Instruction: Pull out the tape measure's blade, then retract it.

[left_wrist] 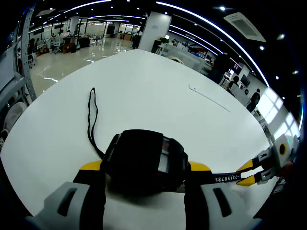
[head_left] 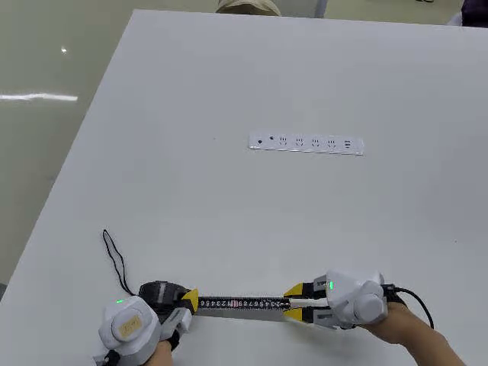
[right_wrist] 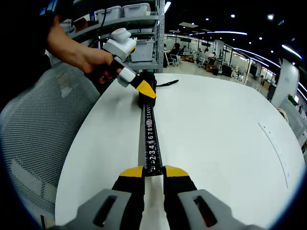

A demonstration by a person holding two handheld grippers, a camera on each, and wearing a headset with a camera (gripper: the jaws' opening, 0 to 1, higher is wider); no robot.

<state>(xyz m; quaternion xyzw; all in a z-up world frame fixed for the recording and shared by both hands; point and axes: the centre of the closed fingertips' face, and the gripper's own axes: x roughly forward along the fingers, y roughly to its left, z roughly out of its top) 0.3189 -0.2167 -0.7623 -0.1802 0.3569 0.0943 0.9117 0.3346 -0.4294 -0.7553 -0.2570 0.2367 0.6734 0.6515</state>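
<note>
Gripped black tape measure case (left_wrist: 144, 160) in left tongs (left_wrist: 144, 166), lower left of head view, on tabletop (head_left: 229, 91). Pinched blade (right_wrist: 149, 134) tip in right tongs (right_wrist: 153, 171), lower right. Judged pull-out partly done, short stretch drawn; retraction not yet done.

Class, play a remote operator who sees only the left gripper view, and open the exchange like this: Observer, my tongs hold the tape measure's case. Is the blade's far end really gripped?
Observer: Yes. The right gripper view shows the right tongs shut on the blade, with its lowest numbers just beyond the yellow tips.
Operator: Does the blade run straight back to me?
Observer: In the head view it runs straight from the right tongs to the case held in your left tongs.
Operator: What is the pale strip further across the table?
Observer: A power strip with a row of sockets, lying well apart from the blade.
</note>
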